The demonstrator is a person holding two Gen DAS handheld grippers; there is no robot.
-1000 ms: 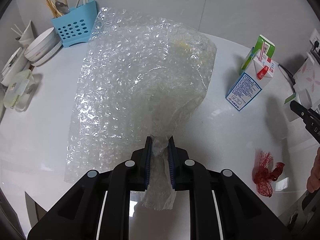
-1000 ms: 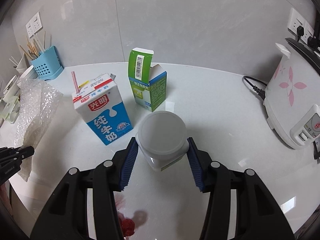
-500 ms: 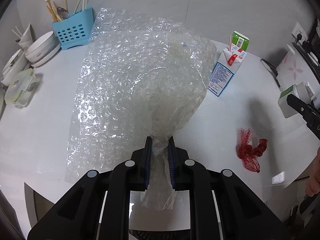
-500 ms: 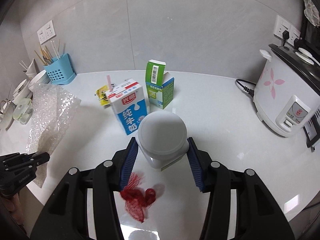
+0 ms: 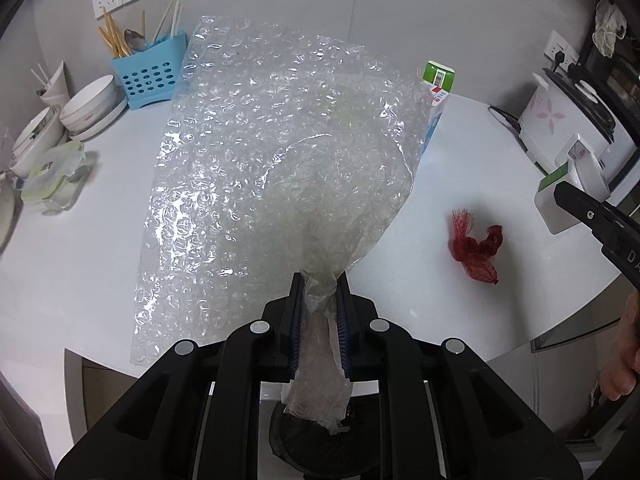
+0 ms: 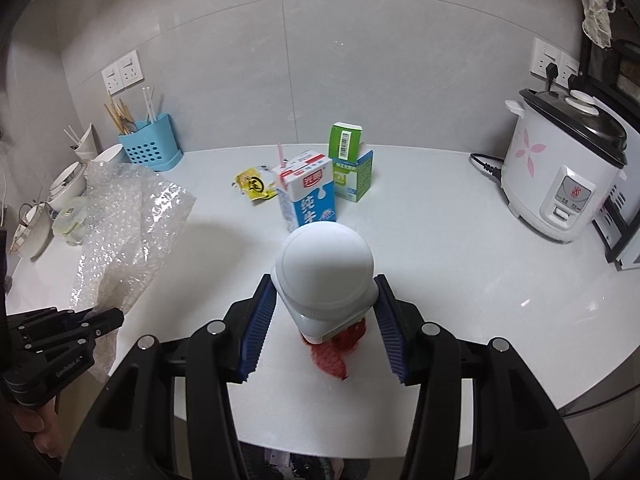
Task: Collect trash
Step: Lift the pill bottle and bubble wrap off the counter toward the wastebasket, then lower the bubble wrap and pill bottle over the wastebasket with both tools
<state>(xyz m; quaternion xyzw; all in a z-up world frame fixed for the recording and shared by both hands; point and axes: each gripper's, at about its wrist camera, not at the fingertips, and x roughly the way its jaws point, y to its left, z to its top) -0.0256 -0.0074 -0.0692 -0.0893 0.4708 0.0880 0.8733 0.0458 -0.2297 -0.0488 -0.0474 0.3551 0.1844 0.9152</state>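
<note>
My left gripper [image 5: 319, 292] is shut on a bunched corner of a clear bubble wrap sheet [image 5: 272, 184], held up over the front edge of the white counter; the sheet also shows in the right wrist view [image 6: 128, 224]. My right gripper [image 6: 326, 312] is shut on a white plastic bottle [image 6: 326, 276] with a white cap, held above the counter. A red mesh net [image 5: 476, 246] lies on the counter, partly hidden under the bottle in the right wrist view [image 6: 332, 354]. A blue milk carton [image 6: 310, 196], a green box [image 6: 352, 168] and a yellow wrapper [image 6: 252, 186] sit farther back.
A rice cooker [image 6: 564, 180] with its cord stands at the right. A blue utensil holder [image 5: 150, 70], stacked bowls [image 5: 90, 106] and a lidded container [image 5: 54, 178] are at the left. A dark bin opening [image 5: 320, 436] shows below the counter's front edge.
Both grippers have pulled back and up from the counter with their loads. The carton, box and net now look farther away, and the counter's front edge has come into view.
</note>
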